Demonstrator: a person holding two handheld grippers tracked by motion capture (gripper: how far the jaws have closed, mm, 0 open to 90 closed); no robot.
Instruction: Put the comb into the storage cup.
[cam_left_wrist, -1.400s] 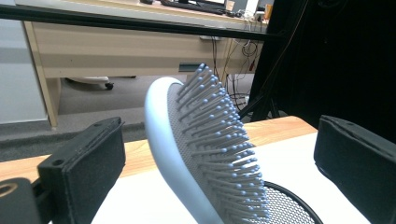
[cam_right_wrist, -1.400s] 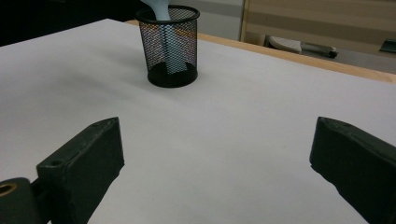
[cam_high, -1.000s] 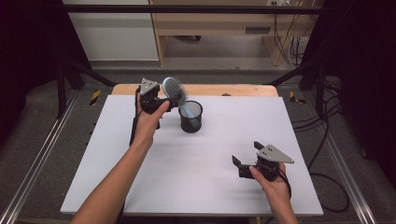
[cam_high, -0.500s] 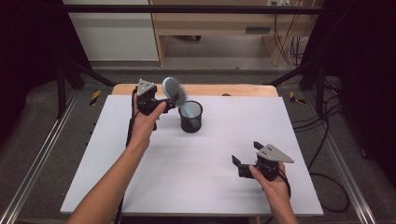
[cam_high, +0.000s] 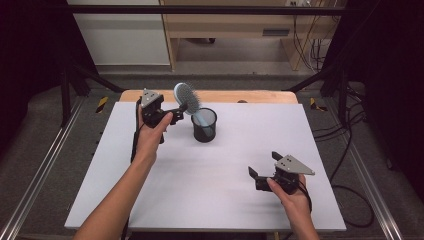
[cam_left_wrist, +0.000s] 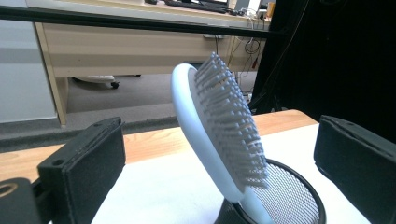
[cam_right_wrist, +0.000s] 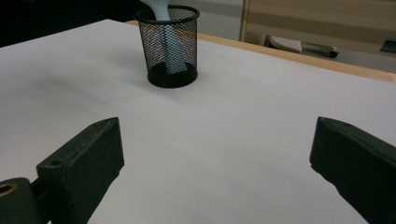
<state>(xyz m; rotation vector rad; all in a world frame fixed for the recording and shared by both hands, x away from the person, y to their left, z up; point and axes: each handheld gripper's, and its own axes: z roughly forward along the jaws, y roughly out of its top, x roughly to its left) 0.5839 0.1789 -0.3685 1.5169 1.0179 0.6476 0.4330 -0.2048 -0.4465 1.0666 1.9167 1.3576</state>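
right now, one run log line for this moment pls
hairbrush: handle down in mesh cup, released | left gripper: open beside brush | right gripper: open, idle over table

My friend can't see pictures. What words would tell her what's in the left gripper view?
A pale blue hairbrush stands handle-down in a black mesh cup, leaning left with its bristles facing right. The left gripper has its two black jaws wide apart on either side, not touching the brush. Behind is the white table and a wooden desk.
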